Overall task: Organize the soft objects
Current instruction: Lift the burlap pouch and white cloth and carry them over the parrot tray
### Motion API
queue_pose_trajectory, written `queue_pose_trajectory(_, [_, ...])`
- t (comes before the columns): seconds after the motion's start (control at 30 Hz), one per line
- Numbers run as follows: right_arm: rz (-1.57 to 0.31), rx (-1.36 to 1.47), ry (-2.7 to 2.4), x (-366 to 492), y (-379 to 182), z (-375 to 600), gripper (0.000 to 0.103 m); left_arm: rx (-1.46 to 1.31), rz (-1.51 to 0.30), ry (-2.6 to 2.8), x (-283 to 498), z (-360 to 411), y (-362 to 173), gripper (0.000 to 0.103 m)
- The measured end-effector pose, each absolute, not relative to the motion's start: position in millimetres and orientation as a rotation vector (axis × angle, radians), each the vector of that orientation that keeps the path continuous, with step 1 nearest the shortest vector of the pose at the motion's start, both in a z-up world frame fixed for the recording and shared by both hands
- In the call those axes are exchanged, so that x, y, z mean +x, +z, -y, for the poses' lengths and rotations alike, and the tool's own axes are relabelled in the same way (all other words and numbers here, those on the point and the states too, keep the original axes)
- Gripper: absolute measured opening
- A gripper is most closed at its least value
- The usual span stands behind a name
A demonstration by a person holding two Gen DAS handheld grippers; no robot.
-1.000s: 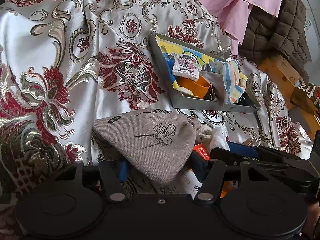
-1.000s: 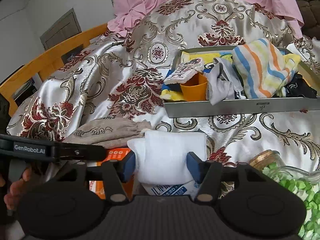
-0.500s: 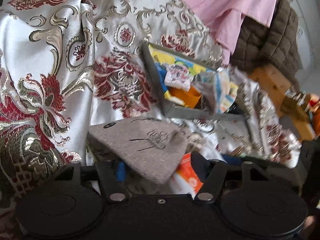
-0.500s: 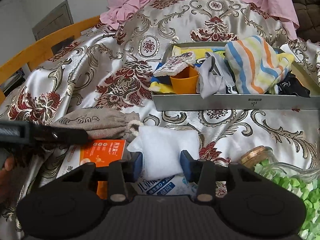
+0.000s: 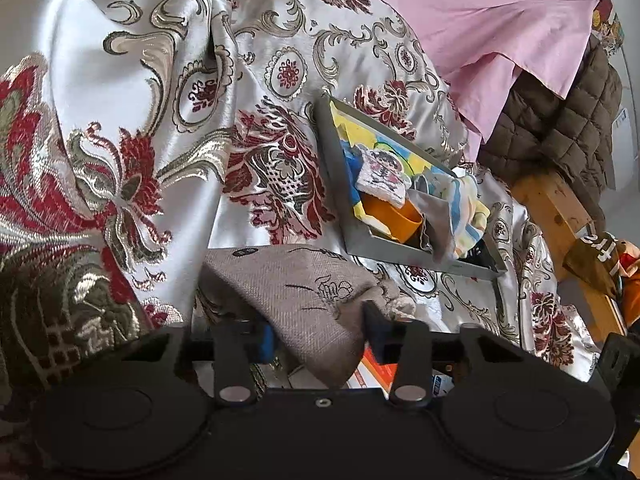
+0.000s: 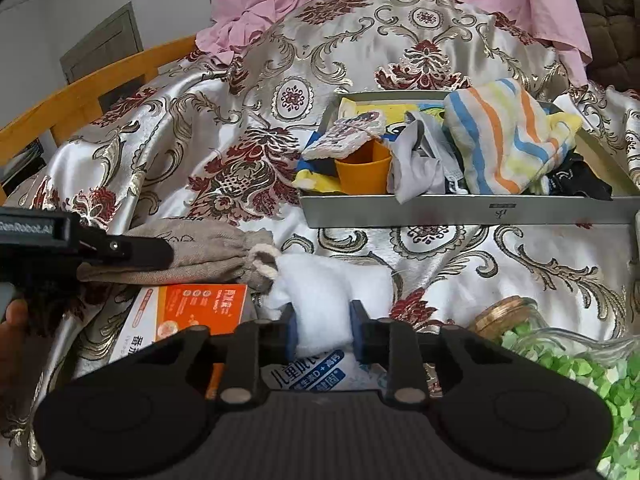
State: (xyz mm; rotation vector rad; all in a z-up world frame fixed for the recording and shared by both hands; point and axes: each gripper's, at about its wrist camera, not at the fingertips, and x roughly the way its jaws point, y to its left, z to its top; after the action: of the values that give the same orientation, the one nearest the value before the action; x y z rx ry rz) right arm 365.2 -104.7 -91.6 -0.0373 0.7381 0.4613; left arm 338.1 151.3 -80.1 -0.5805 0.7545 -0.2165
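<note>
On the flowery bedspread point(image 6: 168, 168) right in front of you, both soft things are getting pinched at once. Your right gripper point(image 6: 323, 334) has just been closing and its pads now squeeze the near end of the white pad point(image 6: 332, 288), which lies partly on a printed packet point(image 6: 308, 376). Your left gripper point(image 5: 318, 336) has been closing too, and its pads sit tight on either side of the near corner of the grey cloth pouch point(image 5: 296, 292), which lies just left of the white pad with its drawstring end touching it and rests on an orange box point(image 6: 200, 308).

Grabbing by the edges makes sense, I'd say: floppy stuff bunches up there, so the jaws get a bite without digging into the cloth underneath.

Further back, the metal tray point(image 6: 460, 216) already holds a striped towel point(image 6: 504, 136), a grey rag point(image 6: 416, 168) and an orange cup point(image 6: 362, 172), so that's probably where these go. Mind the glass jar point(image 6: 516, 316) by your right side.
</note>
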Motion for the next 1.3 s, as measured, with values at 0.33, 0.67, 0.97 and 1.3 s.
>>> queue_pose_trajectory(0.33, [-0.636,0.001,0.47,350.3,-63.0,112.6,0.014,-0.42,-0.613,-0.226,321.8,-133.7,-54.5,0.016])
queue_pose_trajectory(0.67, [-0.487,0.039,0.459,346.1,-22.9,131.2,0.014,-0.341,-0.433,-0.248,310.2,-108.1,2.3,0.012])
queue_pose_trajectory(0.97, [-0.377,0.161,0.37,397.0,1.2,180.1,0.014,-0.223,-0.397,-0.332,382.1,-62.0,34.8,0.008])
queue_pose_trajectory(1.3, [-0.357,0.267,0.328,446.3,-3.2,206.7,0.014,-0.203,-0.386,-0.316,422.0,-52.2,39.5,0.006])
